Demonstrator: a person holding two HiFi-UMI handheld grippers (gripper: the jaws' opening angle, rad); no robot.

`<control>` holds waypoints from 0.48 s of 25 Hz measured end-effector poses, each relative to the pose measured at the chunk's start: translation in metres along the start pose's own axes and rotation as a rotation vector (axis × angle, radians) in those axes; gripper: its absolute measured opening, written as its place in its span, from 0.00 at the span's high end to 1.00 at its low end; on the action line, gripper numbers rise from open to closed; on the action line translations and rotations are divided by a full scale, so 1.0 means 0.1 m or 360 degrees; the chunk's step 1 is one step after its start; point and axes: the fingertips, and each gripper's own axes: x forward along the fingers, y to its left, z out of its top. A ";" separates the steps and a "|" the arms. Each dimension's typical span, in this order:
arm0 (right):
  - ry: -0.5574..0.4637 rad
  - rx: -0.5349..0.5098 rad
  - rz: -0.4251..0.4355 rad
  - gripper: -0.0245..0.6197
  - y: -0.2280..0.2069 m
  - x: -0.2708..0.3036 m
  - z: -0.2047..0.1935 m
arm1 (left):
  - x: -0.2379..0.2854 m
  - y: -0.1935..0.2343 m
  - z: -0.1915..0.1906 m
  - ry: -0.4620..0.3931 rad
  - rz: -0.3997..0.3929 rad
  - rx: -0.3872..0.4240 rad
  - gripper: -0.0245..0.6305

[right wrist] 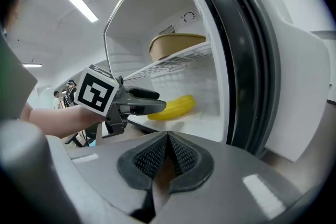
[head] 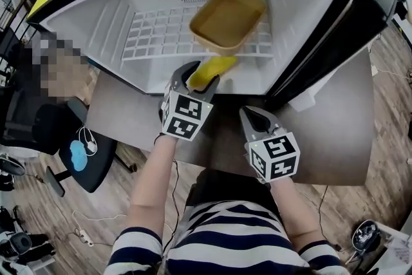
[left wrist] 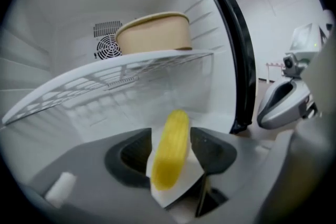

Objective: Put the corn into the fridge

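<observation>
A yellow corn cob [head: 210, 70] [left wrist: 171, 147] [right wrist: 171, 106] is clamped between the jaws of my left gripper [head: 195, 79] [left wrist: 170, 152] [right wrist: 137, 100], its tip poking just over the front lip of the open white fridge [head: 161, 58] below the wire shelf [left wrist: 110, 78]. My right gripper [head: 256, 122] [right wrist: 167, 157] hangs back outside the fridge, to the right, with its jaws pressed together on nothing.
A tan rectangular tub [head: 228, 17] [left wrist: 155, 33] [right wrist: 173, 44] sits on the wire shelf [head: 164, 35] at the right. The fridge's black door seal and frame [head: 335, 29] [right wrist: 247, 55] stand to the right. A wooden table [head: 335, 138] lies under the grippers; an office chair [head: 74, 151] stands left.
</observation>
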 end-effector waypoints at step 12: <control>-0.0023 -0.0080 0.0079 0.98 0.00 -0.31 0.09 | -0.62 -0.08 0.02 -0.0125 0.0232 -0.0296 0.96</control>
